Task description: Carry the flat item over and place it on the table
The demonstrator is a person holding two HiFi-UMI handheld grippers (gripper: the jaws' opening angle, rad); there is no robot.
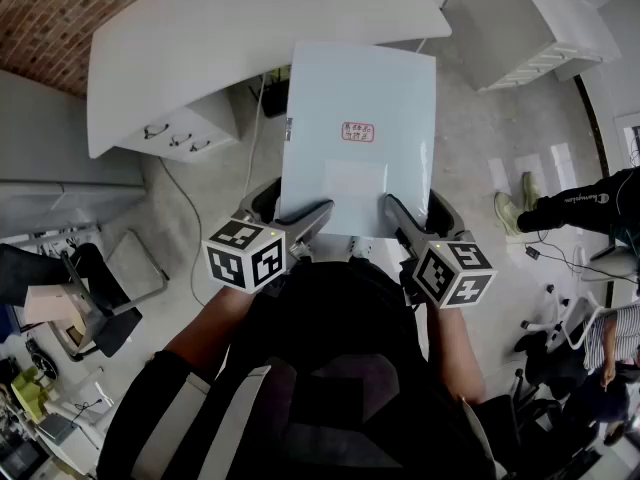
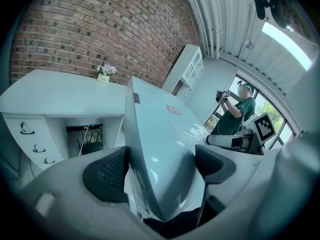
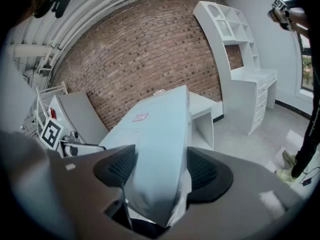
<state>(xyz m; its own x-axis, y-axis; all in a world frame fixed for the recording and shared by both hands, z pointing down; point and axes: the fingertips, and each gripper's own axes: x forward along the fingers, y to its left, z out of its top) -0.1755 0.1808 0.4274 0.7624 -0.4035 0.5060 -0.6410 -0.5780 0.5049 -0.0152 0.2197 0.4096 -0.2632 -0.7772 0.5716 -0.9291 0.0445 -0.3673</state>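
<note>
A flat pale-blue panel [image 1: 360,138] with a small red label [image 1: 357,132] hangs level in the air over the floor, its far edge close to the white curved table [image 1: 200,28]. My left gripper [image 1: 295,206] clamps the panel's near-left edge and my right gripper [image 1: 415,208] clamps its near-right edge. In the left gripper view the panel [image 2: 160,129] runs edge-on between the two dark pads of that gripper [image 2: 160,166]. In the right gripper view the panel [image 3: 160,129] sits likewise between the pads of that gripper [image 3: 161,171]. Both are shut on it with wide jaws.
Under the table stands a white drawer unit [image 1: 185,133]. A small flower pot [image 2: 104,74] is on the tabletop by the brick wall. A white shelf unit [image 1: 520,28] stands far right. A person [image 1: 580,208] stands right; chairs [image 1: 90,298] crowd the left.
</note>
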